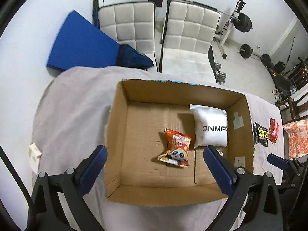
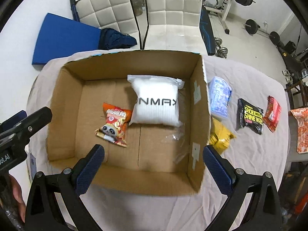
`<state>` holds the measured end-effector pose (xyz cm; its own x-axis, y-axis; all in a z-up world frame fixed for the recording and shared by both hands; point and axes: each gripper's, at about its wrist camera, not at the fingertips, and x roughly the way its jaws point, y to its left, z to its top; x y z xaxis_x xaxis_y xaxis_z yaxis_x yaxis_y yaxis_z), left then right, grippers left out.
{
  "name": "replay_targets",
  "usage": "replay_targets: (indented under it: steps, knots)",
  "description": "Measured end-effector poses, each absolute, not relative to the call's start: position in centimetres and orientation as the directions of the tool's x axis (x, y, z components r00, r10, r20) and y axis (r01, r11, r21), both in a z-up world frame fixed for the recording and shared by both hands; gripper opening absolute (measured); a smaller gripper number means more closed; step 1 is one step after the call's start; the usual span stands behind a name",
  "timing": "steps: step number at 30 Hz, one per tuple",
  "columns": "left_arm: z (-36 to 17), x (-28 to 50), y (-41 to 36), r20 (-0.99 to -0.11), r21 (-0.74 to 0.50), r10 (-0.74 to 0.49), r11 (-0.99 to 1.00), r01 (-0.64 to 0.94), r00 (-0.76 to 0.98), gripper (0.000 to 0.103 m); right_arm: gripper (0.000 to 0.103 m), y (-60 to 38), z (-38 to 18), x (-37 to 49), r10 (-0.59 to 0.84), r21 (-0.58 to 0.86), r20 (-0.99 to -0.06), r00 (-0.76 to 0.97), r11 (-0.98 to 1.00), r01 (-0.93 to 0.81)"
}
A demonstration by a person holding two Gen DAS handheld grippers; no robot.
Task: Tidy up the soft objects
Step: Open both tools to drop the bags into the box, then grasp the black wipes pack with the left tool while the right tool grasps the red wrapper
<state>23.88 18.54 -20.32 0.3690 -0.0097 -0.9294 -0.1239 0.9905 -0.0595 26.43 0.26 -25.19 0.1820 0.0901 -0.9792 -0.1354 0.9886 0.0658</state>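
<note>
An open cardboard box [image 1: 123,127] [image 2: 63,104] stands on a cloth-covered table. Inside lie an orange panda snack bag [image 1: 177,148] [image 2: 114,127] and a white ONMAX pouch [image 1: 210,127] [image 2: 156,104]. A clear plastic wrapper [image 2: 179,136] lies by the box's right wall. Right of the box lie a blue-white pack [image 2: 219,96], a yellow bag [image 2: 221,136], a black pack [image 1: 260,134] [image 2: 250,115] and a red pack [image 1: 273,130] [image 2: 272,113]. My left gripper [image 1: 154,165] is open and empty above the box's near side. My right gripper [image 2: 153,163] is open and empty over the box's near right part.
Two white padded chairs [image 1: 127,25] [image 2: 173,9] stand behind the table with a blue board [image 1: 80,42] and dark cloth. Barbells and dumbbells [image 1: 244,23] lie on the floor at right. An orange patterned cloth [image 2: 300,130] lies at the table's right edge. A small white item [image 1: 34,152] lies left.
</note>
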Motion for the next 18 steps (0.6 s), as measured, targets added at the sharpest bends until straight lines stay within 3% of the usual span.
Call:
replay_targets:
  steps: [18]
  knots:
    - [-14.1, 20.1, 10.3, -0.892, -0.082, -0.056, 0.996, -0.040, 0.449, 0.102, 0.103, -4.1, -17.3, 20.1, 0.172, 0.135, -0.946, 0.275, 0.980, -0.149]
